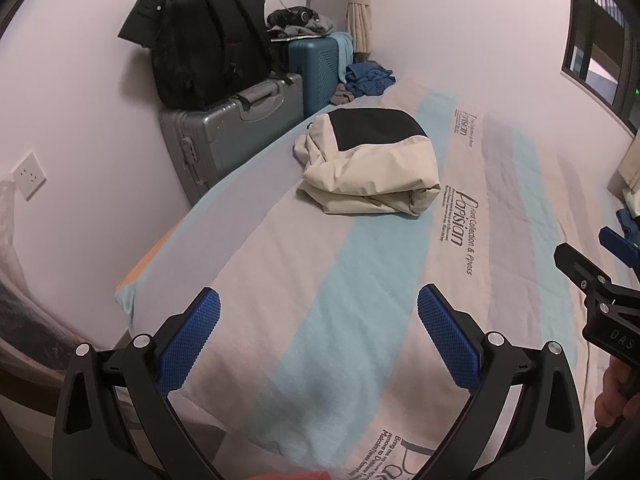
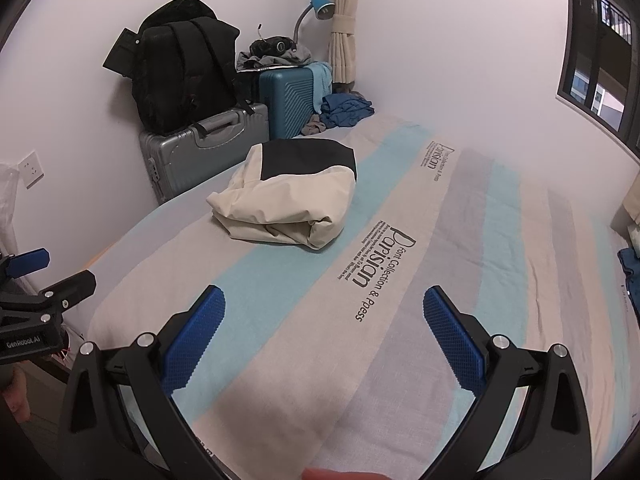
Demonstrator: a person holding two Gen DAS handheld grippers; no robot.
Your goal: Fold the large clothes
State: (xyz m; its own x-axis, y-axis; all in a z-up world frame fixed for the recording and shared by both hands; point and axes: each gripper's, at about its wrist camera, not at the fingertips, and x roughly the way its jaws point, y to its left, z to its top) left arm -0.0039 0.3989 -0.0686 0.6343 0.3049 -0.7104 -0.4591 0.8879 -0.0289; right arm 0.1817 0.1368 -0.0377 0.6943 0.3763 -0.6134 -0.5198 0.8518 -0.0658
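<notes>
A cream and black jacket (image 1: 370, 160) lies folded into a compact bundle on the striped bed sheet (image 1: 360, 300), toward the far left side of the bed. It also shows in the right wrist view (image 2: 292, 196). My left gripper (image 1: 319, 312) is open and empty, held above the near end of the bed, well short of the jacket. My right gripper (image 2: 324, 312) is open and empty beside it, also over the sheet (image 2: 460, 260). Each gripper shows at the edge of the other's view.
A grey suitcase (image 1: 236, 132) with a black backpack (image 1: 204, 36) on top and a teal suitcase (image 1: 316, 68) stand against the wall left of the bed. Blue clothes (image 1: 368, 78) lie in the far corner. A window (image 2: 600, 60) is on the right wall.
</notes>
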